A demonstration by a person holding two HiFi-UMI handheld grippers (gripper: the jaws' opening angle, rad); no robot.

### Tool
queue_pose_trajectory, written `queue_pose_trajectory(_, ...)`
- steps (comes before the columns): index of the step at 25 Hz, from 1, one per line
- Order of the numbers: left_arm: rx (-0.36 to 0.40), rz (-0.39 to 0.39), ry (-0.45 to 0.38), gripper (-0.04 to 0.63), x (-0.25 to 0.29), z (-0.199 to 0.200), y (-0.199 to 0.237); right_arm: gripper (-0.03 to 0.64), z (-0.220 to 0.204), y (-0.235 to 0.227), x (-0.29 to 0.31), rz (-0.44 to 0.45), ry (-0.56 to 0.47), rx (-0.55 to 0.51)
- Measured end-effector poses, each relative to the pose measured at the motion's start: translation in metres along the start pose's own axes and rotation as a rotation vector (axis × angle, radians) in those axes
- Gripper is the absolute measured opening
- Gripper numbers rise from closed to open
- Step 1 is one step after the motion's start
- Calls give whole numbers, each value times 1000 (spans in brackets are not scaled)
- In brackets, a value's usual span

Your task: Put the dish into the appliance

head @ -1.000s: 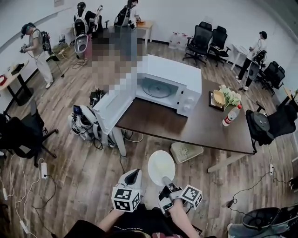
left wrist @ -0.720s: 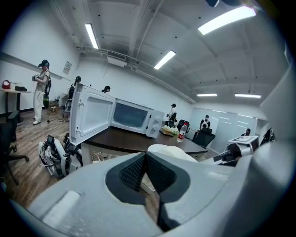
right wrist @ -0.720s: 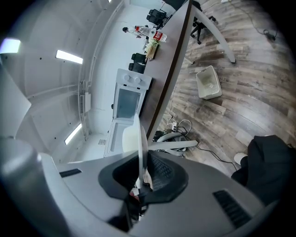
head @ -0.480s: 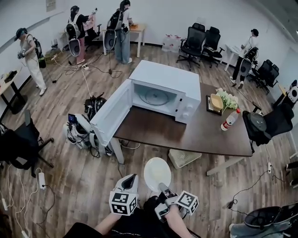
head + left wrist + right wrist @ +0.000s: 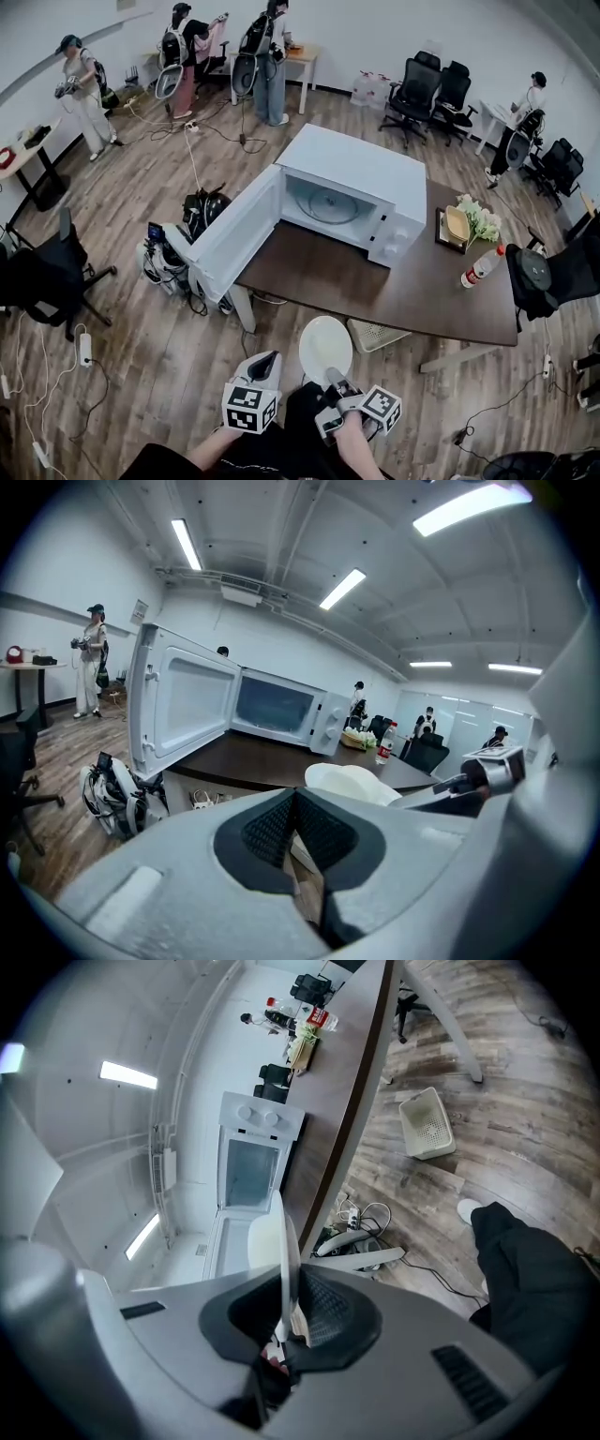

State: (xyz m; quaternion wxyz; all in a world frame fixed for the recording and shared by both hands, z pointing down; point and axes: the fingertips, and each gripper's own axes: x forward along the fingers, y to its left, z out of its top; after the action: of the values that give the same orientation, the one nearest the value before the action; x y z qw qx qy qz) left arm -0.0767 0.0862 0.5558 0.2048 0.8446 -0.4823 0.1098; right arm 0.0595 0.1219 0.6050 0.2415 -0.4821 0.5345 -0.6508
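Dish (image 5: 324, 349): white, round, shallow. It is in the air in front of the person, short of the table (image 5: 394, 286) and well apart from the microwave (image 5: 361, 169).

Hold: the right gripper (image 5: 334, 377) is clamped on the dish's near rim. The right gripper view shows the rim edge-on between the pads. Most of the dish juts forward past the jaws, probably so that it can enter the cavity first while the gripper stays outside.

Left gripper (image 5: 265, 362): its jaws are together with nothing between them. It sits just beside the dish on the left, apparently as a spare to steady the dish or tend the door.

Microwave: white, standing on the table's far left part. The door (image 5: 232, 236) is swung fully open toward the person's left, overhanging the table edge. The cavity faces the person with the glass turntable (image 5: 328, 204) bare, so it looks ready to receive the dish.

Other table items: a bottle (image 5: 481, 265) and flowers (image 5: 478, 217) at the right end, clear of the approach path. A white basket (image 5: 377, 335) sits on the floor beneath the table.

Writing: no brand can be read on the microwave. The bottle has a red label, too small to read. The gripper cubes bear black-and-white square markers and no text.
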Motion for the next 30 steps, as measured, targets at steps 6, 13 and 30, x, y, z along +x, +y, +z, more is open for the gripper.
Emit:
queue_pose_trajectory(6, 32, 55, -22, 2, 43, 33, 7, 43, 52, 10, 48, -5, 60, -33)
queue_pose_trajectory(13, -17, 99, -24, 2, 105, 57, 4, 41, 116, 34, 91, 1, 105, -65)
queue_pose_trajectory(30, -88, 158, -37, 2, 194, 88, 14, 41, 174, 67, 162, 14, 207, -94)
